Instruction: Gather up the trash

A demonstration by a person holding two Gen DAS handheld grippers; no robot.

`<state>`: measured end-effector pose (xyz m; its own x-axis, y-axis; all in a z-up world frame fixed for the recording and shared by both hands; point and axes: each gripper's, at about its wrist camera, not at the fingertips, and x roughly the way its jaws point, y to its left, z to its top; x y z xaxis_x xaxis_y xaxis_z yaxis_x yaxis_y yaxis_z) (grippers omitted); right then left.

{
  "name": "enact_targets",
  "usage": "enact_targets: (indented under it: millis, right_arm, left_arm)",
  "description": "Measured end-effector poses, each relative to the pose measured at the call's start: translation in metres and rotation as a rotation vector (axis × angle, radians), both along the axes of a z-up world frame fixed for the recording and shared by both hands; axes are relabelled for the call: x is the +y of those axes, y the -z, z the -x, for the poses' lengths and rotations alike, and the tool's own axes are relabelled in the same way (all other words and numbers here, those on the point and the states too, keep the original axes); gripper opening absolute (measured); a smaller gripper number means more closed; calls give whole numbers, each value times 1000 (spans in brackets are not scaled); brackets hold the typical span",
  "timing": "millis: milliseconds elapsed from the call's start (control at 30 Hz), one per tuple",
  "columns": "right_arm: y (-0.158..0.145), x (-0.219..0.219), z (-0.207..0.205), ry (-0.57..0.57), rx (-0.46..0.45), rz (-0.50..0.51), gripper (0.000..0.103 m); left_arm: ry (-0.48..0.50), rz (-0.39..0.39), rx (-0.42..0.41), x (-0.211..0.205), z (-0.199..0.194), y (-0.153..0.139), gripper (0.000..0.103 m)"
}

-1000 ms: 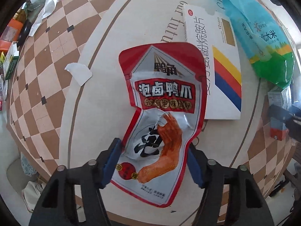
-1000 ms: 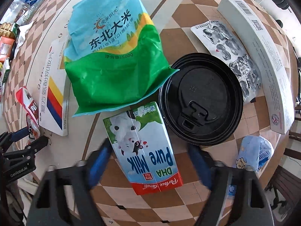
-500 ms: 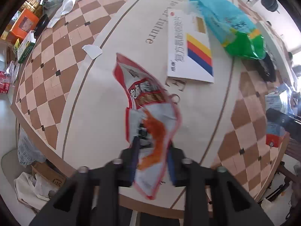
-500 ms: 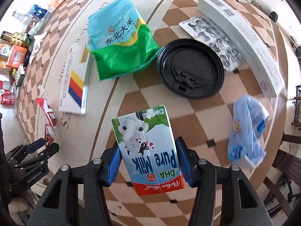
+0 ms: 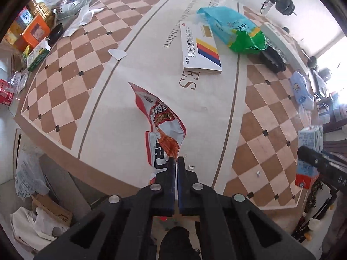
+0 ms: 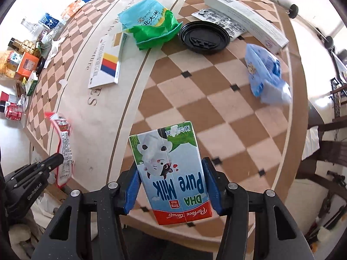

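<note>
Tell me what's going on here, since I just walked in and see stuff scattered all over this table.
A person is clearing trash off the table with a handheld gripper in each hand. The left gripper has its jaws shut on a red and white snack wrapper, lifted off the surface. The right gripper is clamped on a milk carton, also raised. On the table lie a green and blue rice bag, a black cup lid, a flat medicine box and a blue packet.
</note>
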<state>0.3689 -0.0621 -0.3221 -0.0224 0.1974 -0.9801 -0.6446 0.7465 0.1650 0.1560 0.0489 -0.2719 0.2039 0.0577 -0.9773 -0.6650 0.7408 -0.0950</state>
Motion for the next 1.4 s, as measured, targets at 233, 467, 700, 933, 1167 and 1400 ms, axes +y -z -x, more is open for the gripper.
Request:
enact_targets:
  millis: [233,467,700,933,1167,1400]
  right_arm:
    - [-10,-43,51,95,19,-34,56]
    - [-9,-54,73,148,32,-51,55]
    - [-14,-47,63,167,25,-83,55]
    - [-17,-45,49,172,38,-111,55]
    - [7,-46,39,186,80,-95,55]
    - [29,-48,31,203,125,-85,55]
  left_arm:
    - [3,18,-70,19,32,-11,0]
    - [0,19,-96,35,25,-12,0]
    - [-1,-24,-148,44,2,-37,0]
    - [25,-13,-70,49,-7,-11,4]
    - [-9,125,22,62,1,69,10]
    - [55,185,28,63,-8,70,30]
